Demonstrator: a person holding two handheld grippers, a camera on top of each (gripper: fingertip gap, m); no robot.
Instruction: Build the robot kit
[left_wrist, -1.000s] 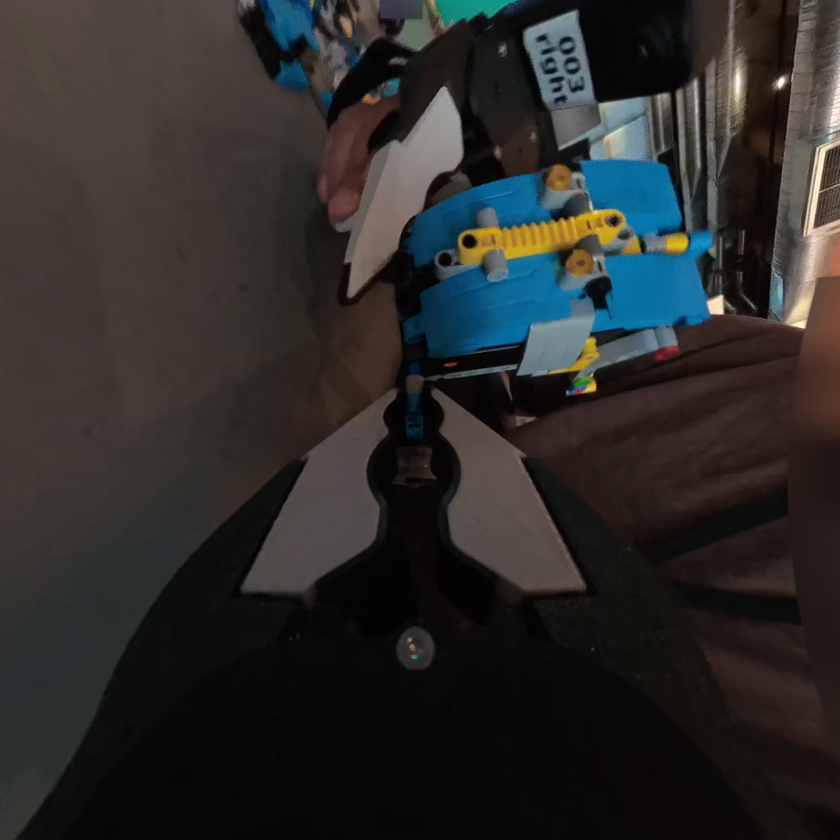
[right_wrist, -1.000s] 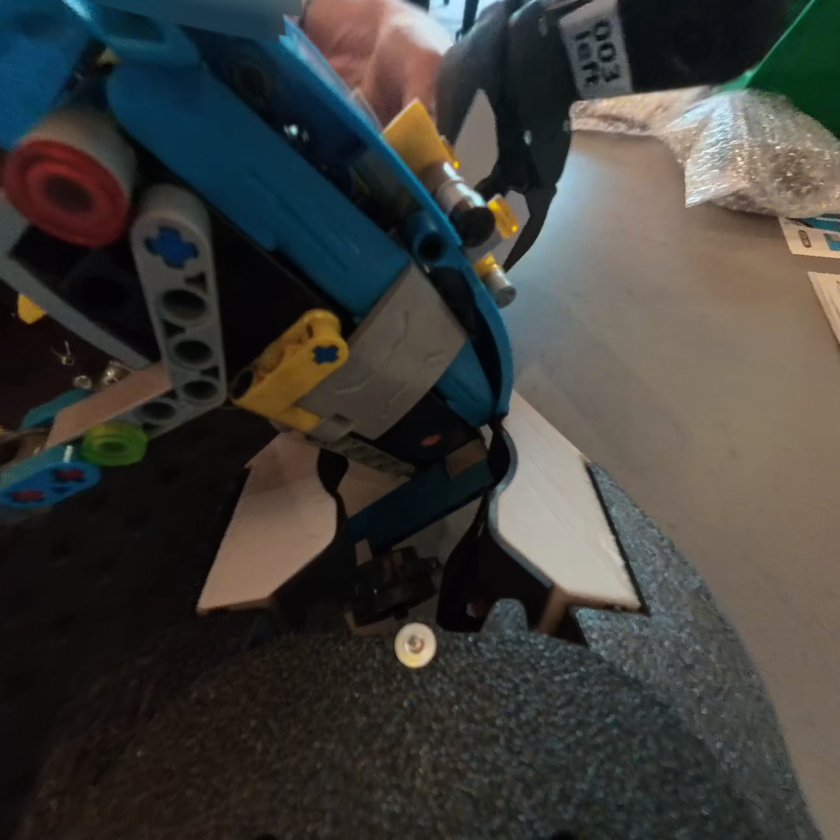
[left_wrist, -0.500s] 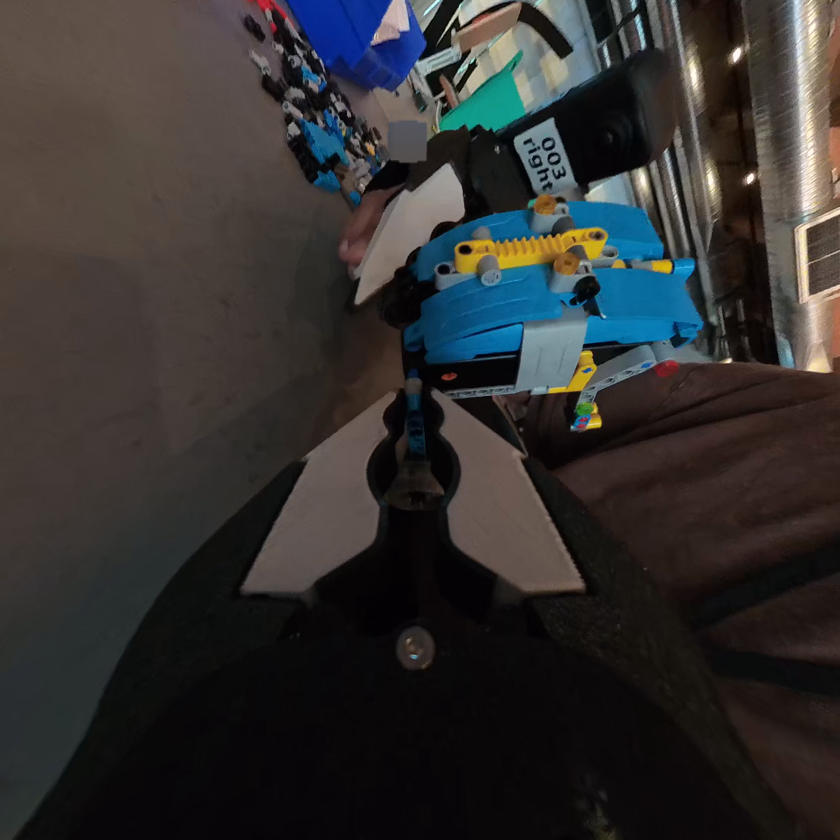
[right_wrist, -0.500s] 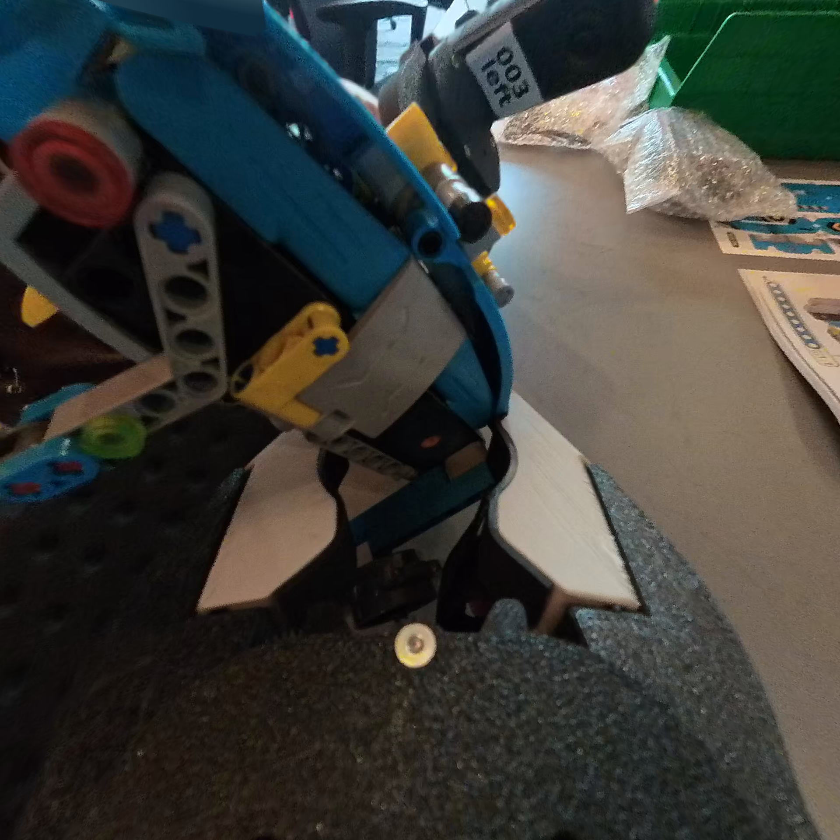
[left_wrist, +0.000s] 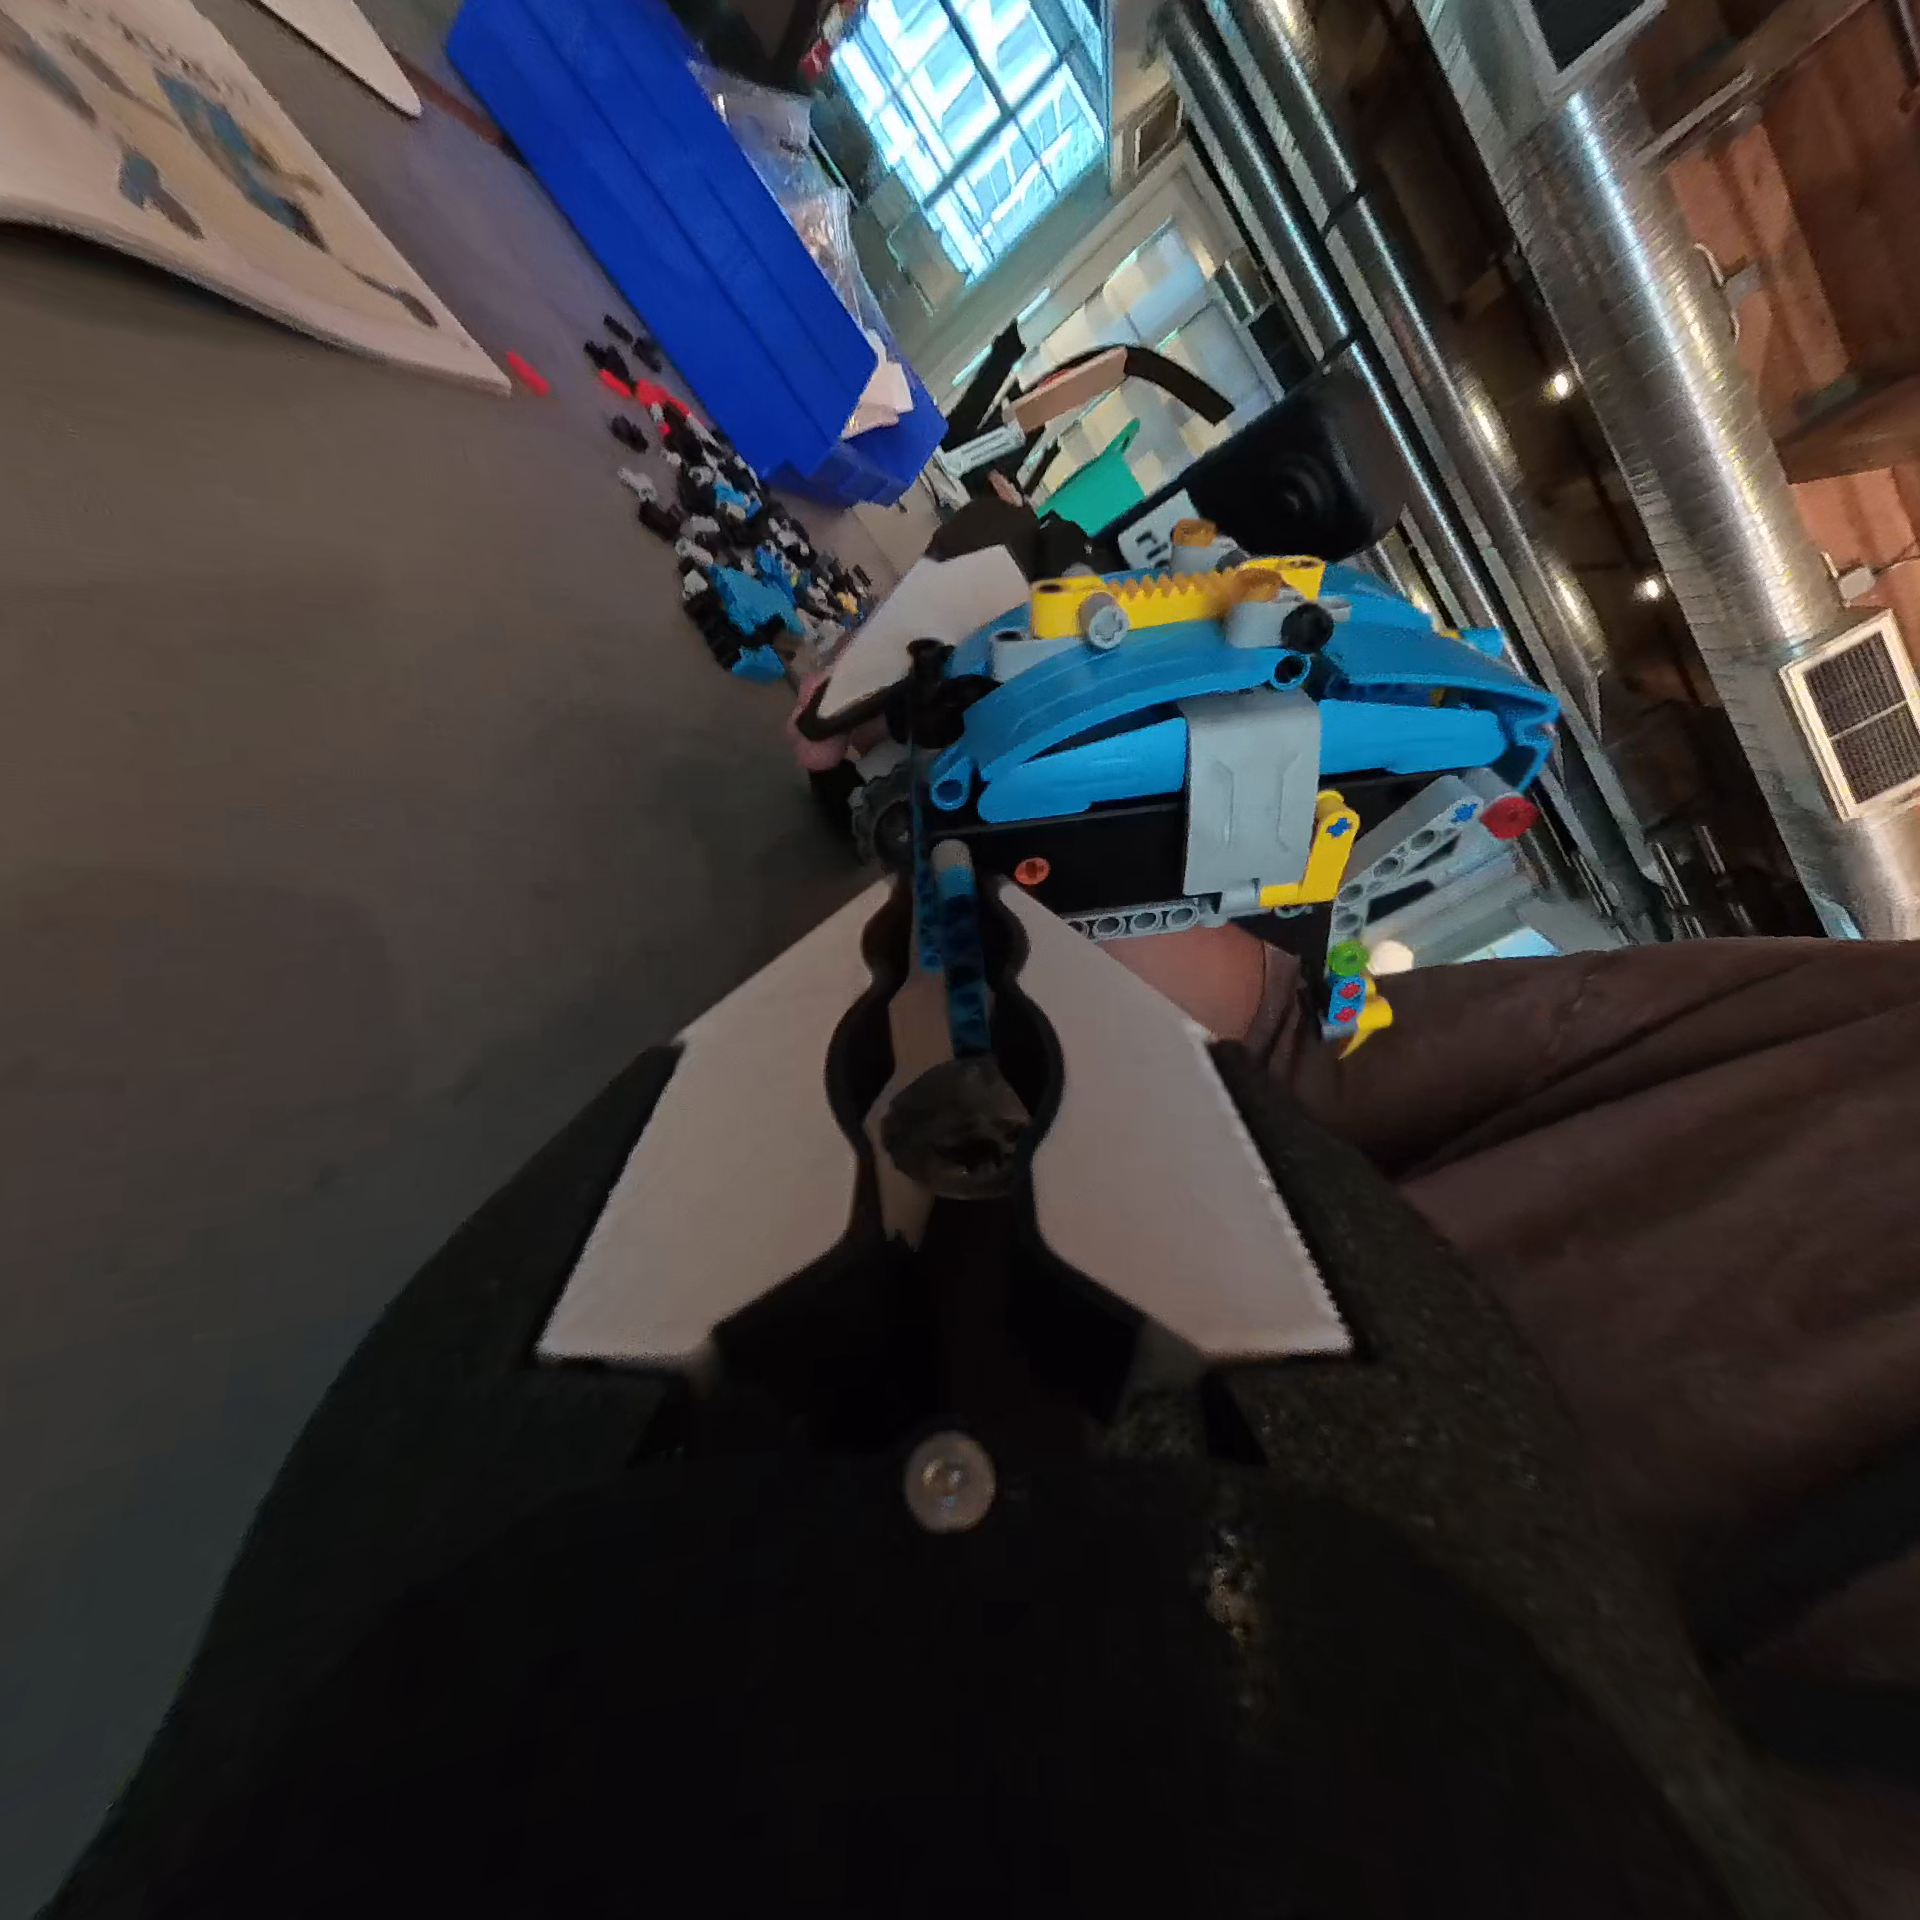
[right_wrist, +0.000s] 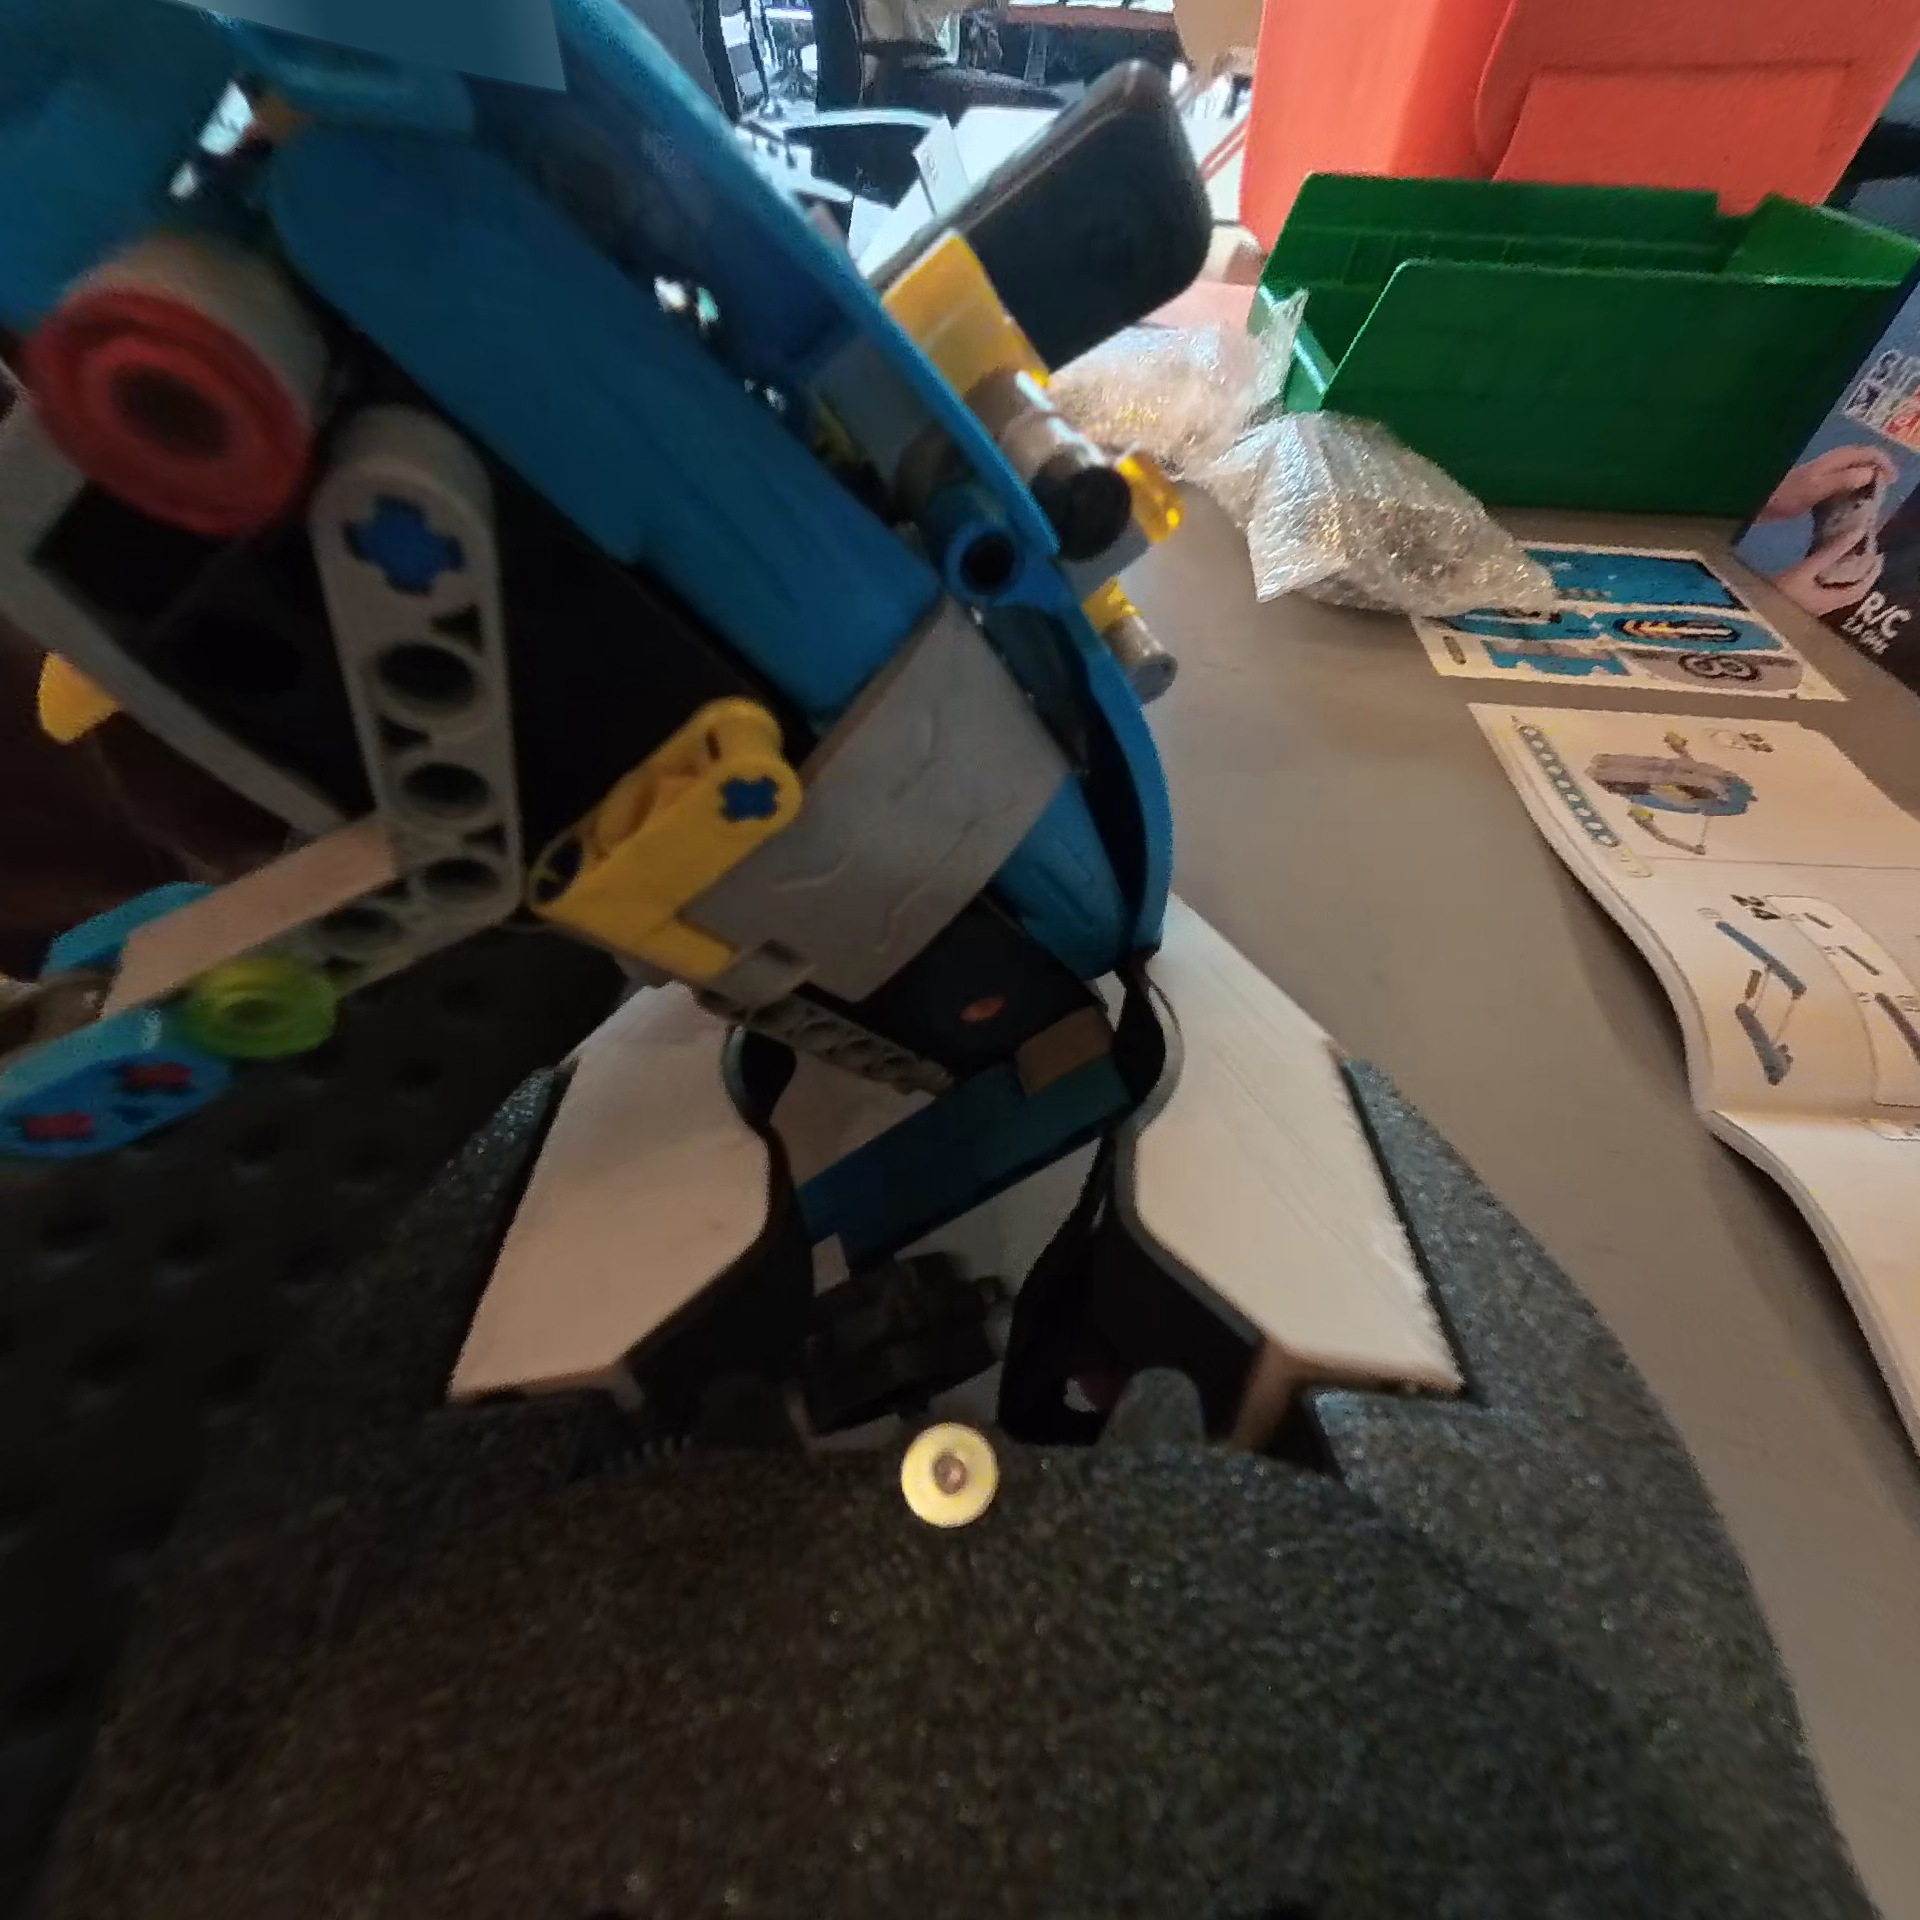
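A blue brick-built model with a yellow toothed bar, grey panels and a black base is held up in the air. My right gripper is shut on a blue beam at the underside of the model; one of its white fingers shows behind the model in the left wrist view. My left gripper is shut on a thin blue beam with a black round piece at its near end. The beam's far end reaches the model's lower left corner. The left gripper's black camera body shows behind the model.
On the grey table lie a pile of loose pieces, a blue bin and an open booklet. The right wrist view shows a green bin, a bubble-wrap bag, a printed sheet, the booklet and a box. A brown sleeve is at the right. Both grippers' tips are close together, under 4 cm apart.
The left gripper has drawn back and tilted, so more of the thin beam and its black end piece show between its fingers. The right gripper still holds the model; the left gripper's camera looks farther off.
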